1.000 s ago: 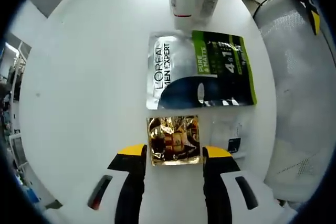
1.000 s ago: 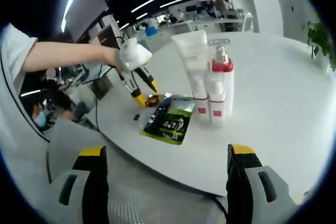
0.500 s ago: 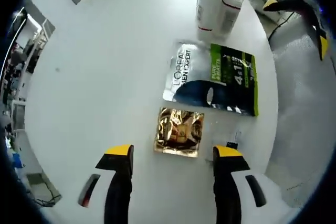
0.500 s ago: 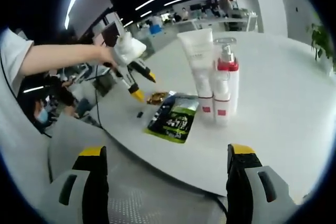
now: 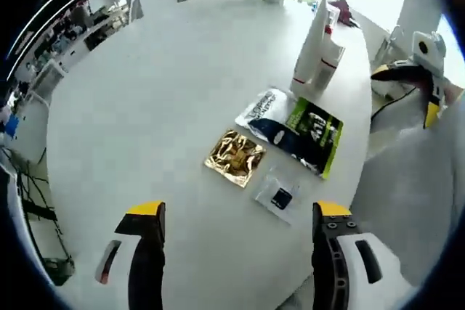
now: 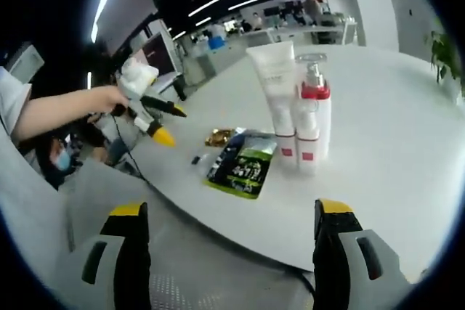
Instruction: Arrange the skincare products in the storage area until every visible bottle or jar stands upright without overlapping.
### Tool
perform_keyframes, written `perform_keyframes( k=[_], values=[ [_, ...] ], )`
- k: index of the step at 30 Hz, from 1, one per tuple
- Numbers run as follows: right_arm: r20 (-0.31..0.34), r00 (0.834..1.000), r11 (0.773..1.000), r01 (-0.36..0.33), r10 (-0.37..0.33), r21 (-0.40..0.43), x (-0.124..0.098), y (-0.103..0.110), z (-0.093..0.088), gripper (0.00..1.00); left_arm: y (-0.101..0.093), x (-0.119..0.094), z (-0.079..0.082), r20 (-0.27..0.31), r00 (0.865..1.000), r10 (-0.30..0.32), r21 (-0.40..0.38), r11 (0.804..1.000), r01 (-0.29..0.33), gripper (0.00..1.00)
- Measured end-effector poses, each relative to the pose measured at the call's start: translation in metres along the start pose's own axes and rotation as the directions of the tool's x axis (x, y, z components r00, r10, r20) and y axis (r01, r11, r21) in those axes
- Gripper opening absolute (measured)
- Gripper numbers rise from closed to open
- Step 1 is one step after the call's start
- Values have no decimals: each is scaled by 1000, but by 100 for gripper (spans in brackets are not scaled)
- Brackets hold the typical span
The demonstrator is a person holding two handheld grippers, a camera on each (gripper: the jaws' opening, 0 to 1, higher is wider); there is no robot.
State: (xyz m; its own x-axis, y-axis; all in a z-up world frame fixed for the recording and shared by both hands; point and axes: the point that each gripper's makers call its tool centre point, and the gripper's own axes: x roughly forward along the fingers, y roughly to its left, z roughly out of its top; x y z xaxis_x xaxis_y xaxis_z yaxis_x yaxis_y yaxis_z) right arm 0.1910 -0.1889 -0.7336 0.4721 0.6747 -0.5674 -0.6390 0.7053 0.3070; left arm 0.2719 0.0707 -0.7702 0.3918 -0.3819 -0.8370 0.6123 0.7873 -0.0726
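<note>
Above the white table (image 5: 131, 107), both the left claw (image 5: 236, 215) and right claw (image 6: 225, 212) gape wide, apparently holding nothing.

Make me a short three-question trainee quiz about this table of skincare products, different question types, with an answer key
1. True or false: the gold foil sachet lies flat on the white table.
2. Multiple choice: What stands upright beside the white tube? A) a glass jar B) a pump bottle with a red collar C) a spray can
3. Fill in: the left gripper has its jaws ____ with nothing between them.

Key
1. True. It lies beside the green and black sachet, and a small clear sachet also lies flat nearby.
2. B. The pump bottle stands against the tube.
3. Open. The right gripper is open too, off the table edge.
</note>
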Motion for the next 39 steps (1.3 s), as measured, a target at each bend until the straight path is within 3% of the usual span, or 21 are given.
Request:
perform_keyframes(
  k=[4,7,11,14,17,19,22,26,29,32,34,35,37,39],
  values=[
    [-15,1000,1000,-11,11,-18,0,4,-2,94,-22,-26,-8,97,995,6,-164,986,10,85],
    [-26,1000,999,-18,17,-26,2,4,-3,94,-19,-35,-23,141,990,26,-245,970,9,87],
    [-39,999,999,-26,24,-38,2,6,-5,94,-12,-46,-40,144,988,53,-283,959,-10,90],
    [-48,999,999,-28,26,-44,2,9,-5,94,-17,-57,-38,195,977,89,-352,936,-15,92],
    [-52,998,998,-30,27,-47,1,9,-6,94,-20,-70,-21,301,946,121,-395,919,9,97],
    [-56,998,998,-32,29,-50,1,9,-7,94,-26,-83,-2,409,902,142,-422,905,49,99],
    [-61,998,998,-32,29,-55,1,11,-7,94,-30,-92,7,485,859,162,-443,893,82,99],
    [-59,998,998,-27,24,-55,0,11,-7,94,-35,-97,4,500,842,204,-446,894,49,99],
    [-55,998,998,-20,18,-51,0,10,-6,94,-40,-94,-3,486,845,222,-450,893,24,99],
    [-53,999,999,-15,13,-50,0,8,-6,94,-40,-88,-8,499,835,232,-453,891,24,99],
    [-52,999,999,-14,11,-49,-1,9,-6,94,-44,-81,-17,455,861,226,-427,904,-12,97],
    [-53,999,999,-13,10,-50,-1,9,-6,94,-43,-81,-16,450,863,231,-414,910,-27,95],
    [-54,999,998,-7,4,-56,-1,8,-6,94,-44,-84,-7,485,843,234,-384,923,-35,95],
    [-54,999,998,-5,2,-58,-1,7,-6,94,-47,-83,-6,484,845,226,-383,923,-27,95]
  ],
)
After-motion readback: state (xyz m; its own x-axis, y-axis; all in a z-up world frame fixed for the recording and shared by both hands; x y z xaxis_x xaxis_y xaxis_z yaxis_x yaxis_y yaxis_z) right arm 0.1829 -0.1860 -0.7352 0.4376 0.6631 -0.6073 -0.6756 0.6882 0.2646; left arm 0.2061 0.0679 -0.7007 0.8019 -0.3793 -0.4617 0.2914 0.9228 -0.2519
